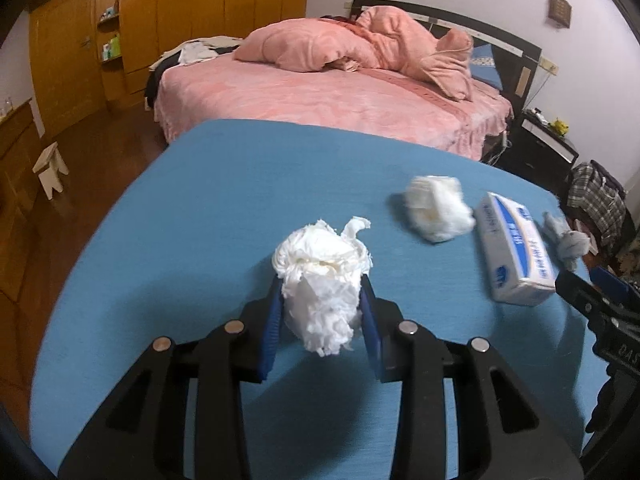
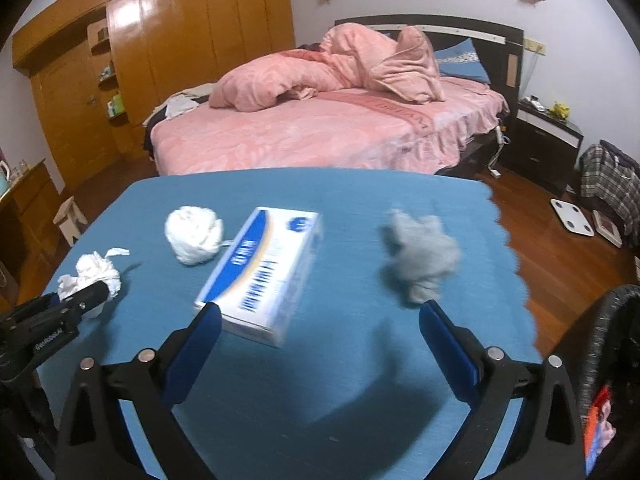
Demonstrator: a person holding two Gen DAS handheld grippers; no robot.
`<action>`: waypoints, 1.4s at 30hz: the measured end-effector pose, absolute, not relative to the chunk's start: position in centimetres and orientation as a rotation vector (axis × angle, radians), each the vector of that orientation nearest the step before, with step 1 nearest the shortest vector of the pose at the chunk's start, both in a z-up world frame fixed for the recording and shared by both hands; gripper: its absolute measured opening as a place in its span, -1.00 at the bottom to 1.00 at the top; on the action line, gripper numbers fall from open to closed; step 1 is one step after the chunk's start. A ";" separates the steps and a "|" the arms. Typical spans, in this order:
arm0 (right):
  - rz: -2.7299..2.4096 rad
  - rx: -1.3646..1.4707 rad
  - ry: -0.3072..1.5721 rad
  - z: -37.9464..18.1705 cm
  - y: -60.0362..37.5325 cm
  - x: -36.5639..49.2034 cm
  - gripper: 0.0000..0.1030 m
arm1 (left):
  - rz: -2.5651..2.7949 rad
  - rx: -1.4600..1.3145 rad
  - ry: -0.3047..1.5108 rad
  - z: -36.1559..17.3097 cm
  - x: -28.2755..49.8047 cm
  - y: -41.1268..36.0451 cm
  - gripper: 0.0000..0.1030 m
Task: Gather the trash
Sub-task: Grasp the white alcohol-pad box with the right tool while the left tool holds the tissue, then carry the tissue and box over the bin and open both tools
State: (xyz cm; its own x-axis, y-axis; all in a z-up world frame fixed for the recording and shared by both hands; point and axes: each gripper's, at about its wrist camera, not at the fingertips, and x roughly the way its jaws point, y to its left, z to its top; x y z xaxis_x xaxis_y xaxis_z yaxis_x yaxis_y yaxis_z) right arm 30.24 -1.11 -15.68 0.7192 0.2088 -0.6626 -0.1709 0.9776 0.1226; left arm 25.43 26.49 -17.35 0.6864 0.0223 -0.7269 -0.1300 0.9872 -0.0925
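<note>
Pinching tissue wad (image 1: 322, 280) between left claw (image 1: 322, 308)

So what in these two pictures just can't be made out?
- Tissue box lettering: motion blur in both views.
- Grey wad: blurred in the right wrist view, so paper or cloth is unclear.
- Dark bin: cut off by the right wrist view's edge; contents mostly hidden.
- Underside of the white tissue wad in the left gripper: hidden by its own bulk.
</note>
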 end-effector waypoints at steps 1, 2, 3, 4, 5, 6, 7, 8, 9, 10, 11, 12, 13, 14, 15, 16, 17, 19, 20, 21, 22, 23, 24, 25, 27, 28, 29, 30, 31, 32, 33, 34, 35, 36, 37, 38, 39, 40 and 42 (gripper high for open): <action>0.212 0.052 0.743 -15.8 -0.4 30.4 0.88 | 0.085 -0.141 0.817 -17.5 25.5 26.9 -0.33; 0.213 0.050 0.747 -15.9 0.1 30.5 0.88 | 0.083 -0.141 0.825 -17.8 25.5 27.2 -0.33; 0.213 0.049 0.752 -15.9 0.5 30.7 0.88 | 0.082 -0.145 0.831 -18.0 25.5 27.4 -0.33; 0.215 0.045 0.759 -16.1 1.0 31.0 0.88 | 0.082 -0.155 0.835 -18.2 25.6 27.7 -0.33; 0.212 0.036 0.762 -16.1 1.5 31.3 0.88 | 0.082 -0.164 0.836 -18.3 25.5 27.9 -0.33; 0.203 0.019 0.768 -16.3 2.0 31.5 0.88 | 0.082 -0.169 0.836 -18.4 25.4 28.1 -0.33; 0.198 0.009 0.774 -16.4 2.3 31.6 0.88 | 0.080 -0.171 0.838 -18.5 25.4 28.1 -0.33; 0.196 0.003 0.781 -16.5 2.5 31.8 0.88 | 0.079 -0.171 0.838 -18.5 25.4 28.2 -0.33; 0.195 -0.002 0.788 -16.6 2.6 31.9 0.88 | 0.078 -0.171 0.838 -18.6 25.4 28.3 -0.33; 0.191 -0.010 0.798 -16.8 2.7 32.1 0.87 | 0.076 -0.175 0.839 -18.6 25.5 28.3 -0.33; 0.184 -0.019 0.806 -17.0 2.8 32.1 0.87 | 0.075 -0.179 0.839 -18.6 25.3 28.5 -0.33; 0.169 -0.039 0.819 -17.2 2.7 32.1 0.86 | 0.073 -0.184 0.838 -18.7 25.3 28.5 -0.33; 0.161 -0.045 0.823 -17.3 2.5 32.0 0.86 | 0.071 -0.189 0.838 -18.7 25.3 28.6 -0.33; 0.154 -0.043 0.825 -17.4 2.1 31.8 0.86 | 0.070 -0.190 0.838 -18.7 25.3 28.8 -0.33; 0.150 -0.034 0.823 -17.4 1.7 31.6 0.86 | 0.070 -0.189 0.838 -18.8 25.3 28.8 -0.33; 0.148 -0.029 0.820 -17.3 1.4 31.6 0.86 | 0.071 -0.188 0.839 -18.8 25.3 28.8 -0.33; 0.145 -0.029 0.817 -17.3 1.2 31.4 0.86 | 0.071 -0.185 0.841 -18.9 25.4 28.8 -0.33; 0.156 -0.024 0.811 -17.2 1.1 31.3 0.86 | 0.072 -0.182 0.843 -18.9 25.4 28.7 -0.33; 0.169 -0.019 0.811 -17.2 1.2 31.5 0.85 | 0.073 -0.181 0.844 -18.9 25.4 28.7 -0.33; 0.183 -0.017 0.811 -17.3 1.4 31.6 0.79 | 0.073 -0.181 0.843 -18.9 25.4 28.7 -0.33; 0.200 -0.018 0.815 -17.3 1.8 31.8 0.70 | 0.073 -0.181 0.843 -18.9 25.4 28.7 -0.33; 0.207 -0.022 0.819 -17.4 2.0 32.0 0.65 | 0.073 -0.181 0.844 -18.9 25.4 28.7 -0.33; 0.212 -0.024 0.823 -17.5 2.2 32.1 0.56 | 0.072 -0.182 0.844 -18.9 25.4 28.7 -0.33; 0.219 -0.027 0.832 -17.6 2.6 32.4 0.43 | 0.073 -0.181 0.844 -18.9 25.4 28.7 -0.33; 0.221 -0.032 0.857 -18.0 2.9 32.9 0.18 | 0.074 -0.178 0.845 -19.0 25.4 28.7 -0.33; 0.221 -0.031 0.861 -18.1 2.9 33.0 0.11 | 0.074 -0.177 0.846 -19.0 25.4 28.7 -0.32; 0.222 -0.026 0.858 -18.1 2.9 33.0 0.09 | 0.075 -0.176 0.847 -19.0 25.5 28.6 -0.32; 0.223 -0.021 0.859 -18.1 2.9 33.0 0.09 | 0.075 -0.176 0.848 -19.1 25.5 28.6 -0.32; 0.227 -0.014 0.859 -18.2 2.8 33.0 0.09 | 0.075 -0.176 0.849 -19.1 25.5 28.6 -0.32; 0.229 -0.008 0.860 -18.3 2.7 33.0 0.09 | 0.076 -0.174 0.848 -19.1 25.5 28.6 -0.32; 0.231 -0.005 0.861 -18.3 2.7 33.0 0.09 | 0.077 -0.172 0.848 -19.1 25.5 28.5 -0.32; 0.229 -0.008 0.861 -18.3 2.7 33.0 0.09 | 0.078 -0.169 0.849 -19.2 25.5 28.4 -0.32; 0.229 -0.010 0.860 -18.3 2.6 33.0 0.09 | 0.079 -0.167 0.849 -19.2 25.6 28.4 -0.32; 0.228 -0.012 0.860 -18.4 2.6 33.0 0.09 | 0.080 -0.165 0.850 -19.2 25.6 28.3 -0.32; 0.226 -0.015 0.860 -18.4 2.6 33.0 0.08 | 0.081 -0.164 0.850 -19.2 25.6 28.3 -0.32; 0.226 -0.015 0.860 -18.4 2.6 33.0 0.08 | 0.081 -0.164 0.850 -19.3 25.6 28.3 -0.32; 0.227 -0.014 0.859 -18.4 2.6 33.0 0.08 | 0.082 -0.163 0.850 -19.3 25.6 28.3 -0.32; 0.233 -0.007 0.856 -18.2 2.5 32.9 0.07 | 0.082 -0.162 0.850 -19.3 25.6 28.3 -0.32; 0.244 0.003 0.844 -18.0 2.4 32.7 0.07 | 0.081 -0.164 0.848 -19.2 25.6 28.3 -0.32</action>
